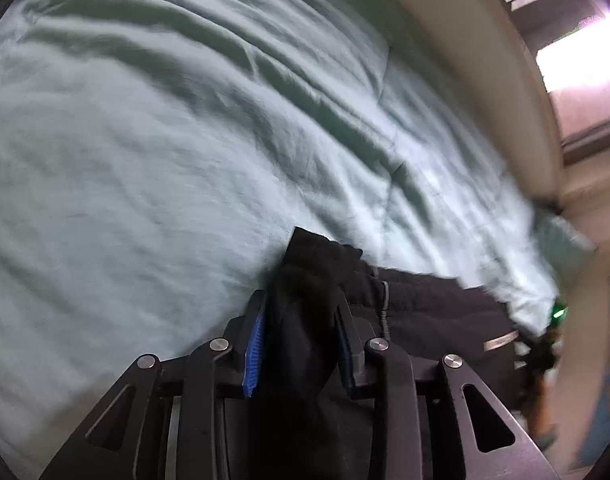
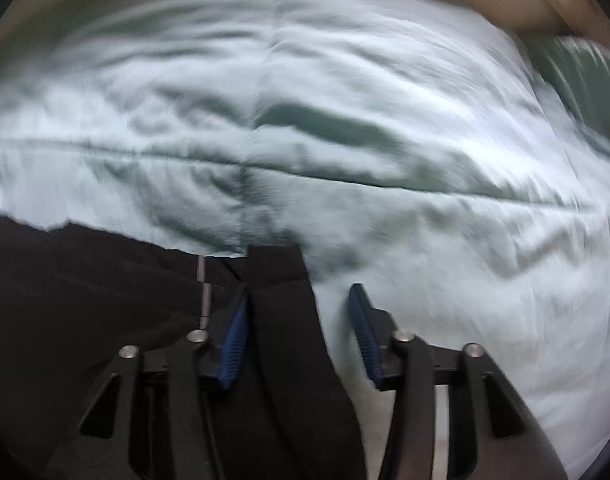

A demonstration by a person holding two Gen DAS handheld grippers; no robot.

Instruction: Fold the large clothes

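A black garment (image 1: 421, 304) with a zipper lies on a pale green quilt (image 1: 145, 160). My left gripper (image 1: 301, 320) is shut on a bunched corner of the black garment, which fills the gap between the blue pads. In the right wrist view the black garment (image 2: 85, 280) spreads to the left, with its zipper pull beside the left finger. My right gripper (image 2: 301, 320) is open; a strip of the garment lies between the jaws against the left pad (image 2: 235, 336), with a gap to the right pad (image 2: 365, 332). Both views are blurred.
The quilt (image 2: 385, 120) covers a bed and is creased with stitched seams. A beige headboard or wall (image 1: 485, 60) curves along the right of the left wrist view. The other gripper with a green light (image 1: 559, 312) shows at the garment's far end.
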